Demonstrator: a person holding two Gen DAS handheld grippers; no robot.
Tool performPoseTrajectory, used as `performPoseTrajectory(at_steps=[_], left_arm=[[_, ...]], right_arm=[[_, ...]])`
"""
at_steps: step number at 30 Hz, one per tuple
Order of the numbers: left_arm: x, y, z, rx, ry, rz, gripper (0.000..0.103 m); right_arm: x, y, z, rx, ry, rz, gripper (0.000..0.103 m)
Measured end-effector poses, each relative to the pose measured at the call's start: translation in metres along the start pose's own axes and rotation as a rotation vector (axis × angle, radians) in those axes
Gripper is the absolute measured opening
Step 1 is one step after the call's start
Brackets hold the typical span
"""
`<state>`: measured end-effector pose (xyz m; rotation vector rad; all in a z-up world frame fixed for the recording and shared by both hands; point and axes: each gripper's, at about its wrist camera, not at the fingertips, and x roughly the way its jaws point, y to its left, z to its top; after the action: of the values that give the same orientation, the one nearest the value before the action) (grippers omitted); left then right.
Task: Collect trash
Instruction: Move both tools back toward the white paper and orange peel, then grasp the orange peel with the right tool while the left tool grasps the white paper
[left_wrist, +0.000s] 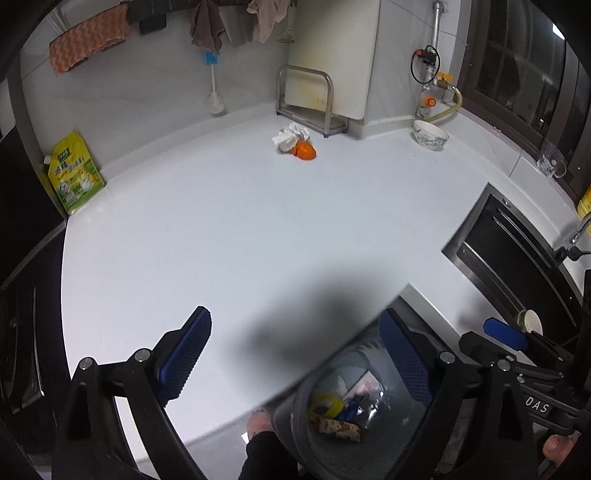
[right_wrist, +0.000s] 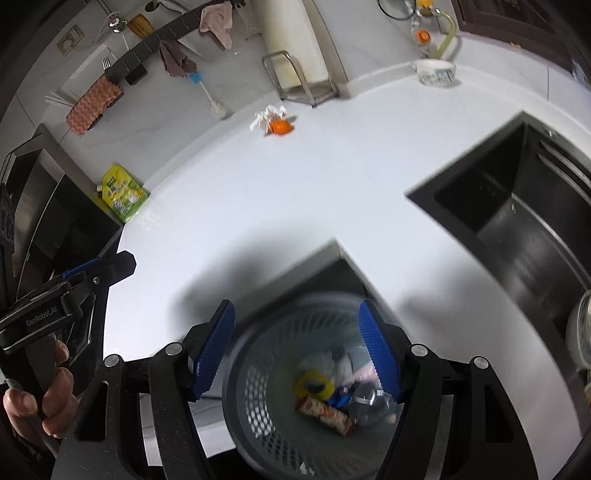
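A grey mesh trash bin (right_wrist: 266, 406) stands below the counter's front edge, holding a snack wrapper (right_wrist: 327, 411), a yellow ring (right_wrist: 314, 384) and a clear plastic piece (right_wrist: 369, 406); it also shows in the left wrist view (left_wrist: 332, 443). My right gripper (right_wrist: 297, 347) is open and empty above the bin. My left gripper (left_wrist: 295, 354) is open and empty over the counter's front edge. A crumpled white tissue (left_wrist: 290, 136) and orange peel (left_wrist: 305, 151) lie at the far back of the white counter (left_wrist: 221, 240). They show in the right wrist view too, tissue (right_wrist: 266, 114) and peel (right_wrist: 279, 127).
A yellow-green pouch (left_wrist: 75, 173) leans at the left wall. A metal rack (left_wrist: 314, 99) with a cutting board and a patterned bowl (left_wrist: 430, 134) stand at the back. A dark sink (right_wrist: 517, 221) lies to the right. A black appliance (left_wrist: 22, 314) is at the left.
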<state>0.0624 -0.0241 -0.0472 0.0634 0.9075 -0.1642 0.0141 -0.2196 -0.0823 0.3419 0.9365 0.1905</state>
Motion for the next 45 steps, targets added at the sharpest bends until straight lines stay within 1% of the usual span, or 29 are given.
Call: performPoseTrajectory(at_steps=[6,12,19,23,27,33,39,45], left_arm=[[0.026,0.028,0.045,0.028,-0.020,0.004,0.093],[0.076,0.060,0.100,0.056,-0.023,-0.018,0.093],[0.136,0.086,0.149,0.097,-0.009,-0.040,0.093],[0.167,0.094,0.173,0.133,-0.001,-0.058,0.093],[0.194,0.099,0.189,0.161,0.006,-0.073,0.093],[0.226,0.105,0.204,0.163,0.009,-0.084,0.093],[0.251,0.107,0.216,0.154,0.014,-0.097,0.093],[0.263,0.105,0.221,0.165,0.016,-0.104,0.093]], right_arm=[[0.035,0.011,0.050,0.001,-0.032,-0.032,0.069],[0.087,0.021,0.102,0.000,-0.023,-0.076,0.069],[0.147,0.031,0.159,-0.011,-0.027,-0.133,0.069],[0.175,0.036,0.185,-0.016,-0.032,-0.148,0.069],[0.204,0.041,0.210,-0.042,-0.022,-0.154,0.069],[0.242,0.043,0.238,-0.092,-0.008,-0.154,0.069],[0.269,0.038,0.256,-0.127,0.005,-0.144,0.069],[0.293,0.035,0.268,-0.153,0.026,-0.127,0.069]])
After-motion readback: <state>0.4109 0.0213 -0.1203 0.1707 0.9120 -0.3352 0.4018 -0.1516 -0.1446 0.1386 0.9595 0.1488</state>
